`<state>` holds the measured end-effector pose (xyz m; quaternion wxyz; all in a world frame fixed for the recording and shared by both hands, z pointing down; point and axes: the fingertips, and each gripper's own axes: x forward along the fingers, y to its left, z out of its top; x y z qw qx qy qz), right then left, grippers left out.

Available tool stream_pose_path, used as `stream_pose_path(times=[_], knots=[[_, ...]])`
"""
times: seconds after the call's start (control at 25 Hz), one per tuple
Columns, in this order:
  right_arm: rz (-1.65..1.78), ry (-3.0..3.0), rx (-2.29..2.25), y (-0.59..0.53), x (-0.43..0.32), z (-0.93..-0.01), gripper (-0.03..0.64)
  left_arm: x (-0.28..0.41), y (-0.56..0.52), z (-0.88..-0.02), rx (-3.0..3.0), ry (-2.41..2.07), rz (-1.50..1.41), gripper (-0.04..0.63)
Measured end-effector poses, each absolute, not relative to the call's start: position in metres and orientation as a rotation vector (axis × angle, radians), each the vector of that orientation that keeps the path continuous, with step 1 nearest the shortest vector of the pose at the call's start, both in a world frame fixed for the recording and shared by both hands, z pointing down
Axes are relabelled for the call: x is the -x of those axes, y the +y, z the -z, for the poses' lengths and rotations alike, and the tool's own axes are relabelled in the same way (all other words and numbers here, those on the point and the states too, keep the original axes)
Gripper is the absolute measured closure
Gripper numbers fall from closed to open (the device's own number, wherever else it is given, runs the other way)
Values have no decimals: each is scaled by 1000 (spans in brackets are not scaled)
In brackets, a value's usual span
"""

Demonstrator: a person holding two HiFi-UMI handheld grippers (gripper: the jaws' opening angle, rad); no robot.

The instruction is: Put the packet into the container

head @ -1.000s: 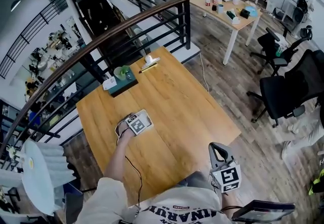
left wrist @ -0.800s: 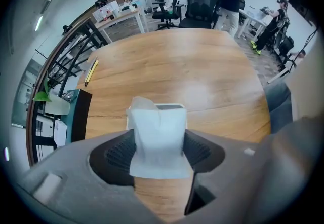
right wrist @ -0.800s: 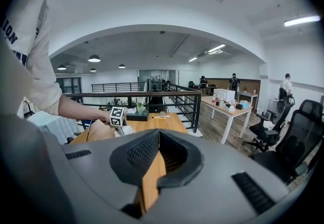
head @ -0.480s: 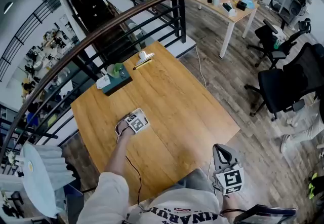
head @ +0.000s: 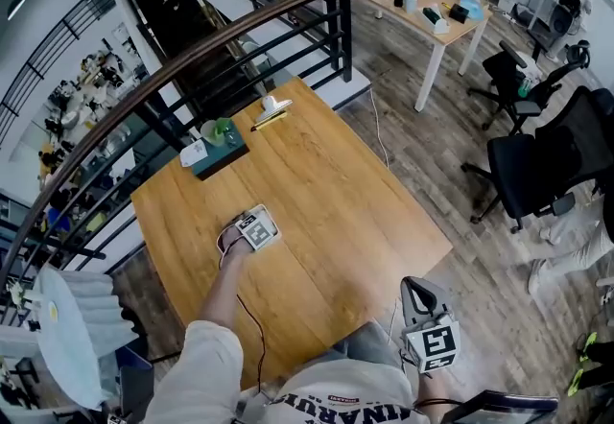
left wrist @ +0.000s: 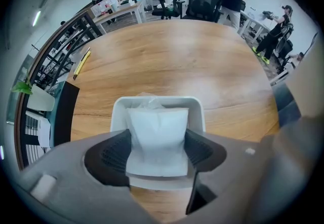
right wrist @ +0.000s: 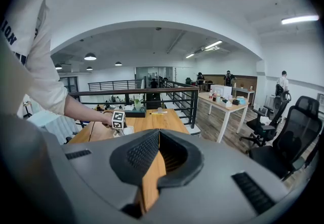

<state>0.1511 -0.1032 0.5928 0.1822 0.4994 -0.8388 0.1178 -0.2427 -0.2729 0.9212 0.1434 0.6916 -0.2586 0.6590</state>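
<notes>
Left gripper points straight down. We see packet pinched between its pads, long axis along fingers, lower end over container directly beneath fingertips. Jaws just easing apart, pads touching packet sides. Right gripper closed on nothing, well apart. Bare wooden table, railing beyond.

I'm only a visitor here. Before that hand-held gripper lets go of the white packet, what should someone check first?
1. Packet gripped between the pads of the left hand-held gripper: ok.
2. Container directly below the packet: ok.
3. Container sitting flat on the table: ok.
4. Room left inside the container: cannot tell, the packet hides it.
5. Right hand-held gripper empty and well away from the container: ok.
</notes>
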Motion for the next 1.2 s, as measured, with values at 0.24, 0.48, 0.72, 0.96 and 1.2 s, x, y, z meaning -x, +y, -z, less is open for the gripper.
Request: stream_pose_path(times=[0.24, 0.48, 0.72, 0.96, 1.2], knots=[[-319, -2385, -1386, -106, -147, -591, 607, 250, -268, -907, -1984, -766, -1927, 260], [-309, -2409, -1365, -107, -140, -588, 607, 243, -276, -879, -2046, -801, -1889, 230], [-276, -2441, -1323, -110, -130, -582, 607, 219, -275, -830, -2187, -868, -1773, 230], [-181, -2507, -1204, -121, -99, -568, 609, 183, -252, -733, -2459, -1044, -1427, 230], [-105, -2616, -1040, -128, -50, -548, 609, 165, -196, -638, -2631, -1244, -1158, 232]])
